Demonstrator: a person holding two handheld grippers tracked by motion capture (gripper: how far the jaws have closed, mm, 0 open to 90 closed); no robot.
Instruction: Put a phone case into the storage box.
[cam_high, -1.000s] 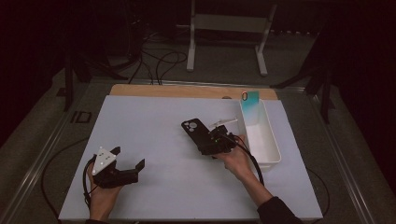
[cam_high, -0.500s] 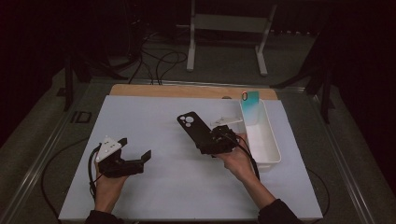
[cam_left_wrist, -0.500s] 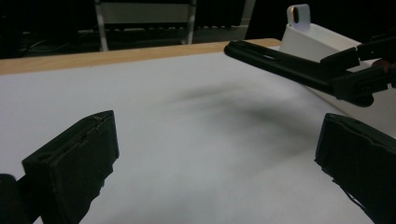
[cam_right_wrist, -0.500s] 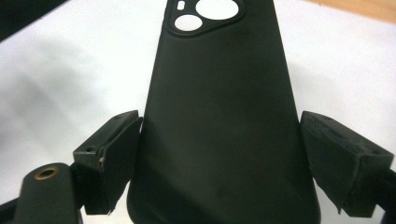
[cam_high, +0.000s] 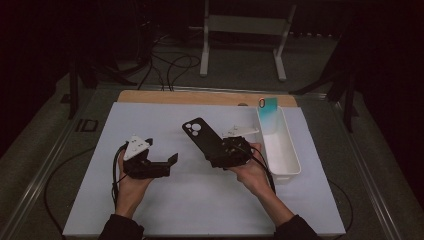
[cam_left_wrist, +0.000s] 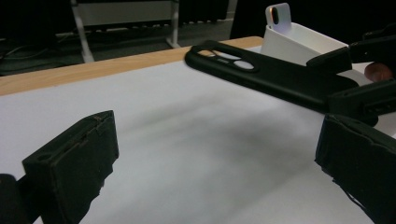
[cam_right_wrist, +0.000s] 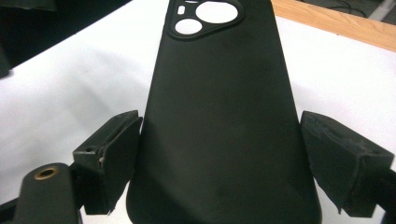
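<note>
Above the white surface (cam_high: 200, 200), the right gripper (cam_high: 220, 152) fingers pinch the black phone case (cam_high: 202, 137); the left gripper (cam_high: 167, 162) fingers gape empty, now nearer the case than before.

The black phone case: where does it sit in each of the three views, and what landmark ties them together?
High view: the black phone case lies mid-table, slanting up-left from the right hand-held gripper.
Left gripper view: upper right, stretching left from the right hand-held gripper.
Right gripper view: centre, between that gripper's own jaws.
Shared landmark: the wooden table edge beyond the case.
</note>
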